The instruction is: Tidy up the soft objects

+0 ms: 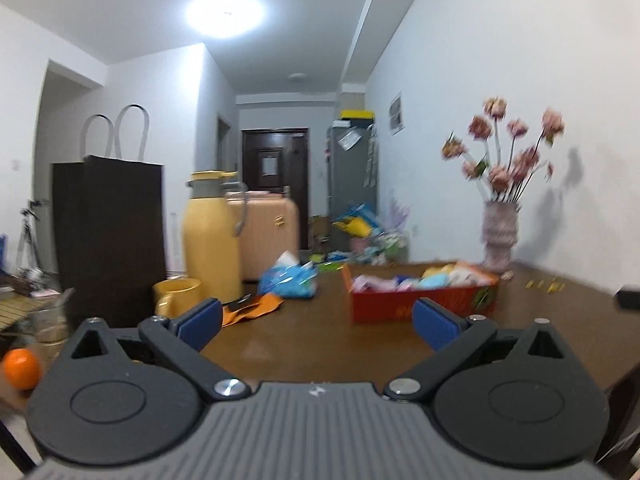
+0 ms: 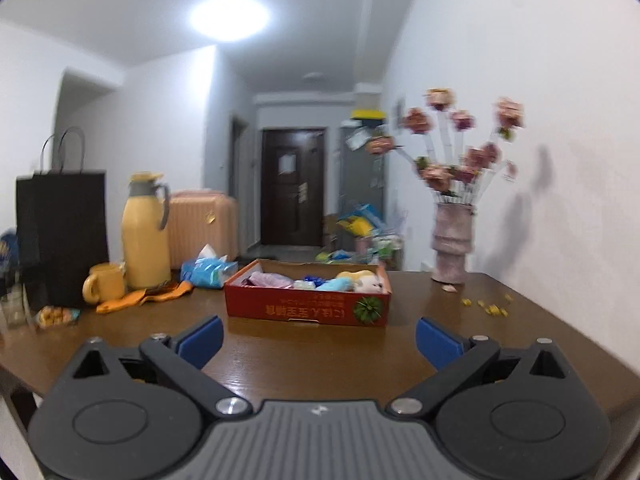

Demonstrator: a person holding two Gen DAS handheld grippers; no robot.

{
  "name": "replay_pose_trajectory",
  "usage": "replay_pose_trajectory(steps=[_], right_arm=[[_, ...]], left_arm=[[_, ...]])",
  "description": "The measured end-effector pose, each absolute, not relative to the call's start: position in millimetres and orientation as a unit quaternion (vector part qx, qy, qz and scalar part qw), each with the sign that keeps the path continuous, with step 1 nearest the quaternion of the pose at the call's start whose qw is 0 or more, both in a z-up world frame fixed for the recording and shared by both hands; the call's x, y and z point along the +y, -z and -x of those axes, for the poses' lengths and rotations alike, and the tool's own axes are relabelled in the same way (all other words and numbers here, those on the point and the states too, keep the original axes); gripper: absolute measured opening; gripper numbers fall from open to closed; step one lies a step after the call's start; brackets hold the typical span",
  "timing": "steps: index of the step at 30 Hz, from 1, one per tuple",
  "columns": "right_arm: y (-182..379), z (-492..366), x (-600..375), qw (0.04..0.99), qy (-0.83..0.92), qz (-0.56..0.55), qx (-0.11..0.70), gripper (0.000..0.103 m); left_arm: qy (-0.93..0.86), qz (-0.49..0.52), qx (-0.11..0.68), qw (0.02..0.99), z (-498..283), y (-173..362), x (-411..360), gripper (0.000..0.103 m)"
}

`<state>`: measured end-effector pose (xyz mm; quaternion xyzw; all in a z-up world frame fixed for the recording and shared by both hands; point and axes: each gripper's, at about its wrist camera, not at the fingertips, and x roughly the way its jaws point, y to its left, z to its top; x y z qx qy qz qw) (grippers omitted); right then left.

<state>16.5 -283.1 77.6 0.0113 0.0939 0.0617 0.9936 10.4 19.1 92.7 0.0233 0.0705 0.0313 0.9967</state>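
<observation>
Right wrist view: my right gripper (image 2: 318, 340) hangs spread wide and empty above the wooden table (image 2: 520, 320), facing the red box (image 2: 306, 306), which already holds several soft toys (image 2: 360, 280). My left gripper (image 1: 316, 322) is likewise parted and empty. Left of the red box lie 2 loose soft items, a blue tissue pack (image 2: 208, 270) and an orange cloth (image 2: 152, 298). I judge the cloth best pinched at a raised fold, then lowered fully inside the red box. Only the left wrist view shows an orange fruit (image 1: 22, 368), far left of the red box.
</observation>
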Motion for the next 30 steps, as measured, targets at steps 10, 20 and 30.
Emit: replay_pose_trajectory(steps=[10, 20, 30], right_arm=[[-54.8, -3.1, -245.6, 0.988, -0.100, -0.011, 0.121, 0.103], [-59.4, -9.0, -251.4, 0.986, -0.101, -0.035, 0.127, 0.103], [-54.9, -9.5, -256.8, 0.987, -0.093, -0.039, 0.126, 0.103]], left_arm=[[-0.031, -0.033, 0.091, 0.995, -6.7, -79.7, 18.9, 0.103], [-0.026, -0.034, 0.089, 0.995, -5.4, -80.7, 18.5, 0.103], [-0.029, -0.033, 0.089, 0.995, -5.8, -81.3, 19.1, 0.103]])
